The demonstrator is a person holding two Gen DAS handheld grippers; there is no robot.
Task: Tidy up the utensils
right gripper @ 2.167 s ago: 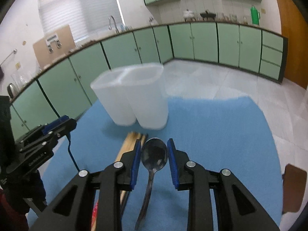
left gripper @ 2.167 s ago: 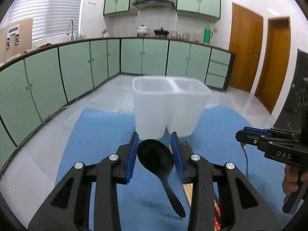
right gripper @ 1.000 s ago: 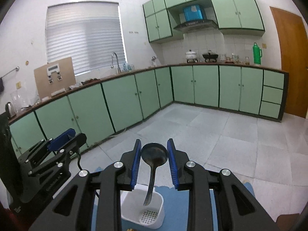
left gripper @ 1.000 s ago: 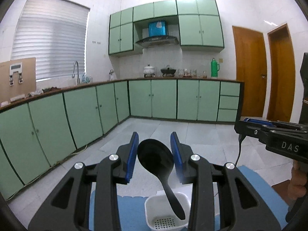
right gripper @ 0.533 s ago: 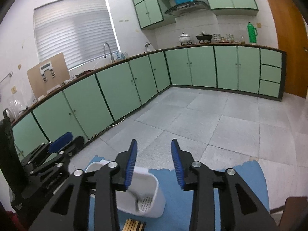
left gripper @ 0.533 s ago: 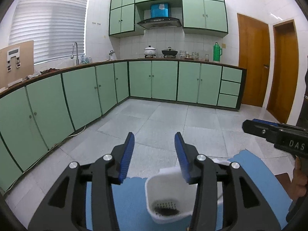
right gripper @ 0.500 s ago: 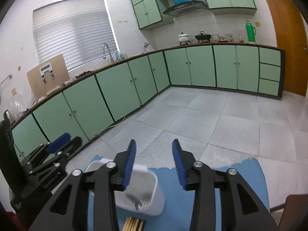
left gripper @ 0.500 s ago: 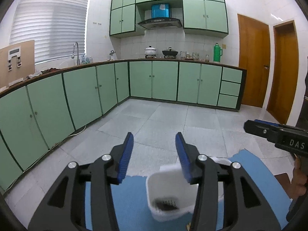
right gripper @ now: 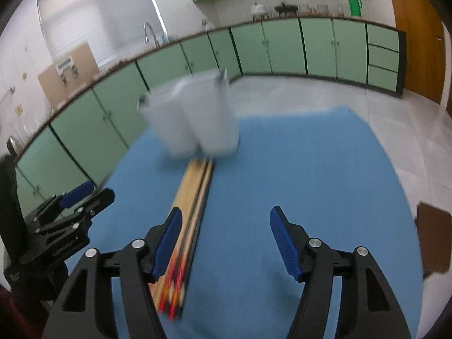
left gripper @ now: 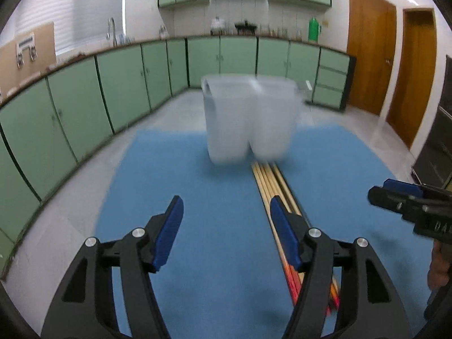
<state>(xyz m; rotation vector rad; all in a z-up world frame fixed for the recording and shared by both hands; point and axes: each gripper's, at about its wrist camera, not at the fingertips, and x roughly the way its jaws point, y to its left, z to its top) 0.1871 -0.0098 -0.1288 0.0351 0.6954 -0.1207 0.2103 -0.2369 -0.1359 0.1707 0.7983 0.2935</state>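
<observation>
Both the left gripper (left gripper: pixel 226 223) and right gripper (right gripper: pixel 224 236) are held with jaws apart, empty. Chopsticks (right gripper: pixel 195 197) lie bundled (touching) before the holder (left gripper: pixel 250 118); a partial grasp could scatter them.

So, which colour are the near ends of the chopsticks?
Red and orange on the chopsticks, clearest in the right wrist view.

Left gripper (left gripper: pixel 224 226) jaws wide apart above blue mat (left gripper: pixel 214 186), chopsticks (left gripper: pixel 275 186) beside right finger, blurred white two-compartment holder (left gripper: pixel 248 118) ahead
</observation>
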